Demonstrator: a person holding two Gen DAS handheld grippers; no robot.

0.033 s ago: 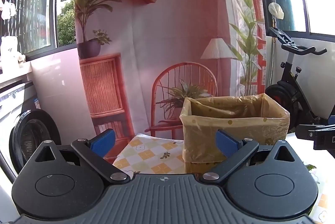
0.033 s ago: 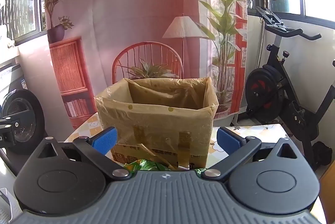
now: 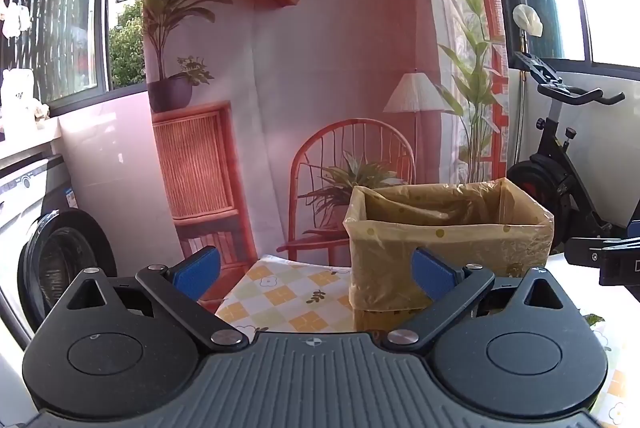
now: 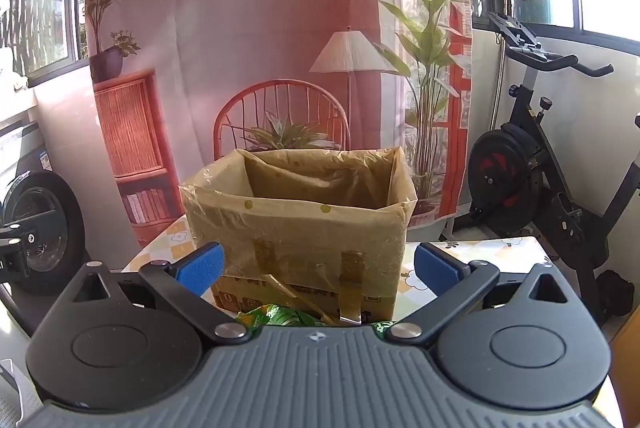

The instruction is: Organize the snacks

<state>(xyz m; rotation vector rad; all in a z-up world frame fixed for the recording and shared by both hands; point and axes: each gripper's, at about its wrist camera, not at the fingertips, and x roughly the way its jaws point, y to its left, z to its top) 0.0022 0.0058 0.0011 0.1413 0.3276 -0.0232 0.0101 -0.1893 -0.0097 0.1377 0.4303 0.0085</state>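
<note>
A cardboard box [image 4: 296, 228] lined with a yellowish plastic bag stands open-topped on a table with a checked cloth [image 3: 288, 300]. In the right wrist view it is straight ahead and close. The left wrist view has the box [image 3: 448, 244] ahead and to the right. A green snack packet [image 4: 276, 316] peeks out just over the right gripper's body, in front of the box. My left gripper [image 3: 316, 270] is open with nothing between its blue pads. My right gripper [image 4: 319, 266] is open too, its blue pads wide apart and holding nothing.
An exercise bike [image 4: 532, 164] stands right of the table. A washing machine [image 3: 60, 260] is at the left. Behind the table hangs a printed backdrop [image 3: 320, 88] with a chair, a lamp and plants. The table's far edge [image 3: 280, 260] lies left of the box.
</note>
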